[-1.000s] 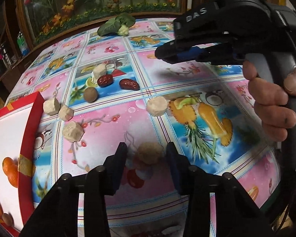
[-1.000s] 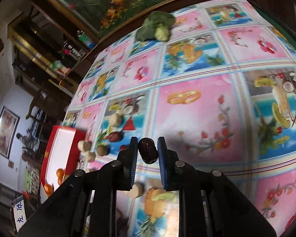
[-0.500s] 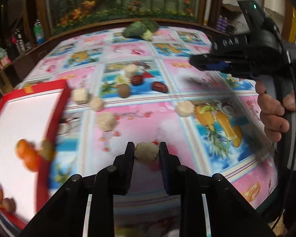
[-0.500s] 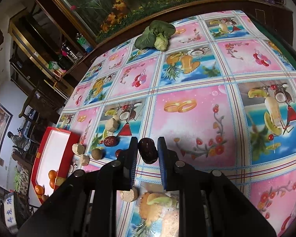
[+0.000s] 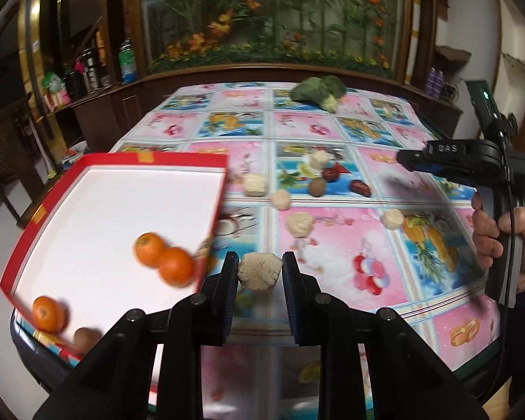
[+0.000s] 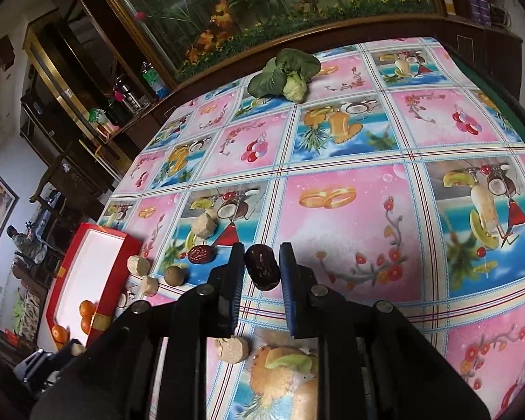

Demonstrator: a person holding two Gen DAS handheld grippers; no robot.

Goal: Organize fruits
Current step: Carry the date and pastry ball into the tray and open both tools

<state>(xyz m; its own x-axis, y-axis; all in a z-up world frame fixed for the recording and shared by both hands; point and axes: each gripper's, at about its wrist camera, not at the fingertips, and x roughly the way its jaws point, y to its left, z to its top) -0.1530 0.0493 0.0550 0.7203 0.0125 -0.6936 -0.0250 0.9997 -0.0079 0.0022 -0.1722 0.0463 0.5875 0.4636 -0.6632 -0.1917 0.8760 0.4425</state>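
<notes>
Left gripper (image 5: 259, 274): jaws closed on one beige crumbly lump (image 5: 259, 275), carried clear of the desk (image 5: 332, 133) just beside the red box's near right rim.
Right gripper (image 6: 261, 273): jaws closed on one dark red date (image 6: 262, 271), held above the cloth; in the left view a hand (image 5: 504, 245) grips its handle at the desk's right edge.

Red box (image 5: 178, 158), white inside, sits at the desk's left corner, overhanging the near edge. Contents: three oranges (image 5: 164, 259), two of them touching, one near the front corner beside one small brown round fruit (image 5: 85, 337). Most of the box floor is bare.

Loose on the cloth, left view: five beige lumps (image 5: 299, 224), two dates (image 5: 360, 187), one brown round fruit (image 5: 317, 186), clustered mid-desk right of the box. One leafy green vegetable (image 5: 318, 92) lies near the far edge, well apart.

Open room: the right half and far rows of the patterned cloth are free; a dark wooden ledge runs just beyond the far edge.

Writing: "DAS" on the right gripper body (image 5: 448, 148). Other labels too small to read.
</notes>
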